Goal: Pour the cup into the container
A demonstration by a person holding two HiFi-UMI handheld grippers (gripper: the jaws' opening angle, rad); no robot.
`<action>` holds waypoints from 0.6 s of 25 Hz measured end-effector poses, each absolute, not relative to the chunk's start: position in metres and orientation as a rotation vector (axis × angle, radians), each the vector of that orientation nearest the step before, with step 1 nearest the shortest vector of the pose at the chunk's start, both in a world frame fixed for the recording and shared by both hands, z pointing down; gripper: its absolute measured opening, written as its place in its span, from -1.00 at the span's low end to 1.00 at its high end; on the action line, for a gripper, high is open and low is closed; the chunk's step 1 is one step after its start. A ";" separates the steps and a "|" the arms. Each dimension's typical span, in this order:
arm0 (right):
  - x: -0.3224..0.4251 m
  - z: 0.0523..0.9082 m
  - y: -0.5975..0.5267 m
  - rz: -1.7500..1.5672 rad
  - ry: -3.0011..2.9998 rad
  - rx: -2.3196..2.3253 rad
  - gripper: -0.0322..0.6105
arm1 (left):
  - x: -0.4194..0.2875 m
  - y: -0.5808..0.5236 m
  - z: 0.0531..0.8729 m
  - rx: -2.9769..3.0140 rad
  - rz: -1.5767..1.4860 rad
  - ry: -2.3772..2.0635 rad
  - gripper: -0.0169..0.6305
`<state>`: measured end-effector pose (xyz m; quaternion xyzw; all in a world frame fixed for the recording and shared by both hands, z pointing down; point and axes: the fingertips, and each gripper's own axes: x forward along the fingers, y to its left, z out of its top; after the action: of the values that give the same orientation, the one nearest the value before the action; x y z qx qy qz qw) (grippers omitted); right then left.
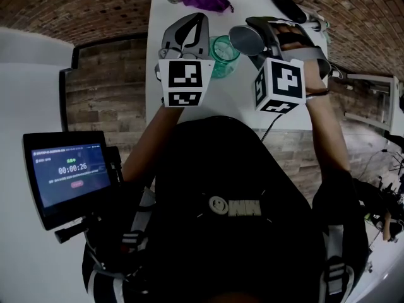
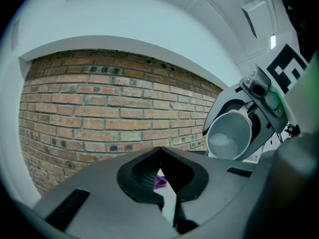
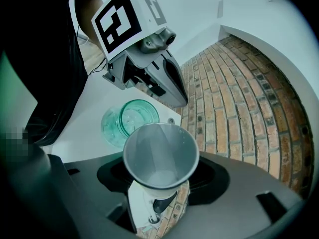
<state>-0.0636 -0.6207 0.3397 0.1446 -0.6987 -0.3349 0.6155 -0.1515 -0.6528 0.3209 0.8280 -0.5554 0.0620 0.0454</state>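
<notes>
Our right gripper (image 3: pixel 159 180) clamps the grey cup (image 3: pixel 160 153), tipped toward the green glass container (image 3: pixel 128 121) for pouring; our left gripper (image 2: pixel 160 166) idles, jaws clenched empty.

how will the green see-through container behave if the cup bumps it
The green container looks like rigid glass or hard plastic, so it probably won't flex but might crack if knocked hard. It looks empty and stands loose on the smooth white table, so a bump would likely slide it. Its wide mouth and body suggest it resists tipping.
</notes>
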 end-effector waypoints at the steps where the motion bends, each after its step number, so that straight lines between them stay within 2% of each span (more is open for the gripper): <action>1: -0.064 0.340 -0.620 -0.772 -1.609 0.332 -0.01 | -0.151 -0.653 0.321 2.528 0.186 -1.694 -0.94; 15: -0.060 0.340 -0.624 -0.791 -1.576 0.326 -0.01 | -0.152 -0.654 0.320 2.518 0.172 -1.687 -0.94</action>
<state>-0.0599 -0.6237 0.3404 0.1421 -0.6865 -0.3445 0.6244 -0.1516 -0.6536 0.3201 0.8282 -0.5551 0.0566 0.0530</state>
